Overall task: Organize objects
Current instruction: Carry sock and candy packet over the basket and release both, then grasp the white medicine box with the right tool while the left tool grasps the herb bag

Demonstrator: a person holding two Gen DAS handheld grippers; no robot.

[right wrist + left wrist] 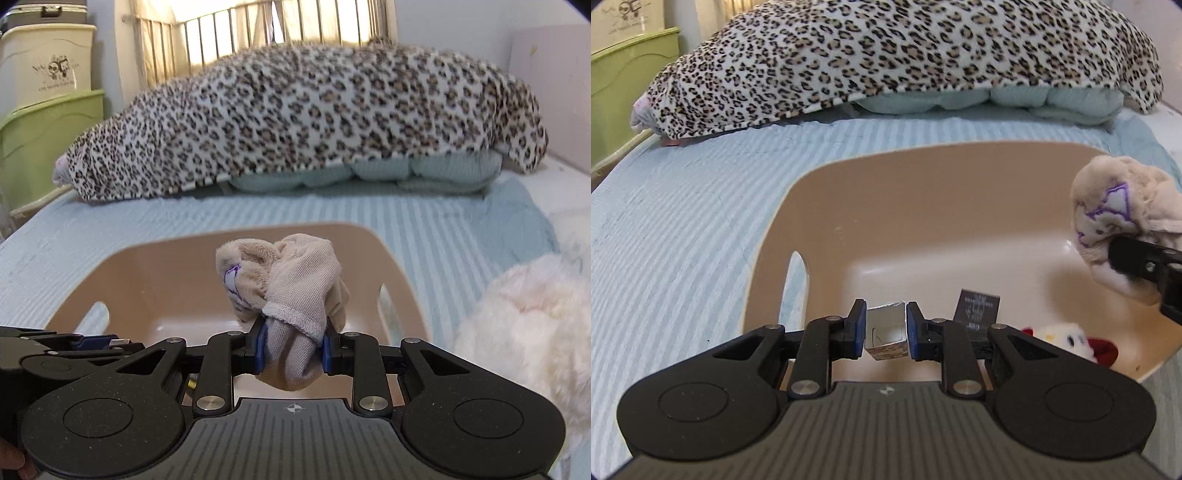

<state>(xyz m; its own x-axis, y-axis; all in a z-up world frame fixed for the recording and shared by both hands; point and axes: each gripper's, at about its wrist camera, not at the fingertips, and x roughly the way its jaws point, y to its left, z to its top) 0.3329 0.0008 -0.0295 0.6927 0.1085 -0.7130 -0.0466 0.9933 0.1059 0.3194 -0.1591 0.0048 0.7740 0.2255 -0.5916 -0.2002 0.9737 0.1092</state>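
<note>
A tan plastic basin (820, 206) with handle slots sits on the striped blue bed; it also shows in the right wrist view (155, 273). My left gripper (886, 330) is shut on a small silver box (886, 332) above the basin's near side. My right gripper (291, 349) is shut on a balled beige sock bundle (295, 280) with purple stitching, held over the basin; the bundle also shows in the left wrist view (1123, 206). Inside the basin lie a small black packet (977, 312) and a white-and-red plush toy (1067, 339).
A leopard-print blanket (905, 55) lies over pale blue bedding (997, 99) at the far side of the bed. A fluffy white plush (528, 325) lies right of the basin. Green and cream storage bins (40, 129) stand at the left, beyond the bed edge.
</note>
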